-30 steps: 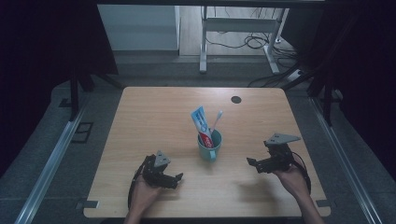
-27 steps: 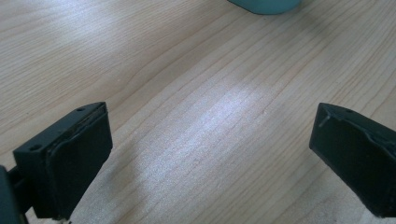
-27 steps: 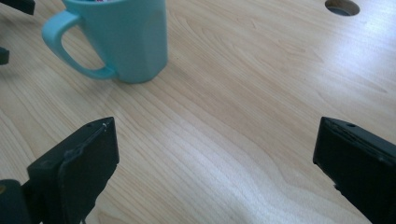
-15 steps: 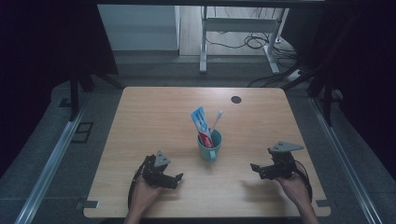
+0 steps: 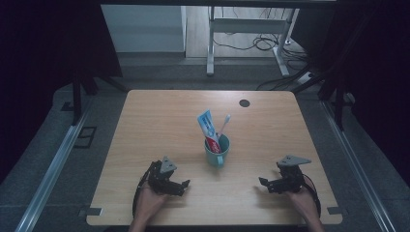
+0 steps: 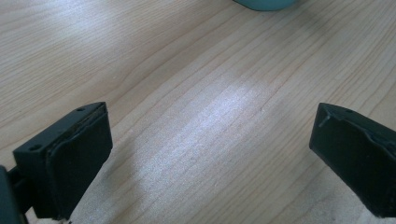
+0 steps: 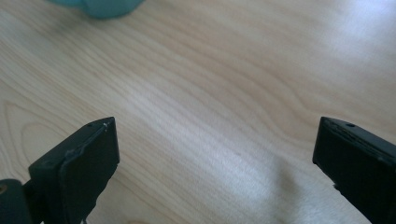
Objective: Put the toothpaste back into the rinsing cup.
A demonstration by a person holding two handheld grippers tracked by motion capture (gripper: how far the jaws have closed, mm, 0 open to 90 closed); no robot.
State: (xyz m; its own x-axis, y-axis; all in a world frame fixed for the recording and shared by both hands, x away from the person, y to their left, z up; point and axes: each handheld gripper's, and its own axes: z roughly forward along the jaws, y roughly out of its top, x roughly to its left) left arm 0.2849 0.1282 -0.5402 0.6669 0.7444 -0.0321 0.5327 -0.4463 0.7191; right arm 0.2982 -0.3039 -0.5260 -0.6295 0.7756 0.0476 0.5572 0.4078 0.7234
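Near the front edge of the desk (image 5: 159,111), I am holding a two-jaw gripper in each hand, both low over the wood. At the front left corner my left gripper (image 5: 183,185) is pointing inward, toward the middle of the desk. Its jaws are standing wide apart, gripping nothing; in the left gripper view (image 6: 212,154) I am seeing bare wood grain between them. At the front right corner my right gripper (image 5: 263,183) is pointing inward too, toward the left one. Its jaws are also spread wide and holding nothing, with plain wood lying between them in the right gripper view (image 7: 215,163).

Between the two grippers, a little farther back and well apart from both, a teal cup (image 5: 216,152) is standing upright near the middle of the desk. Its handle is facing the front edge. A tube of toothpaste (image 5: 209,128) and a toothbrush (image 5: 224,124) are standing in the cup, leaning apart. The rounded base of the cup is peeking in at the top edge of the left gripper view (image 6: 264,4) and at the top left of the right gripper view (image 7: 105,6).

A small dark round hole (image 5: 244,103) is sitting near the back edge of the desk, toward the right corner.
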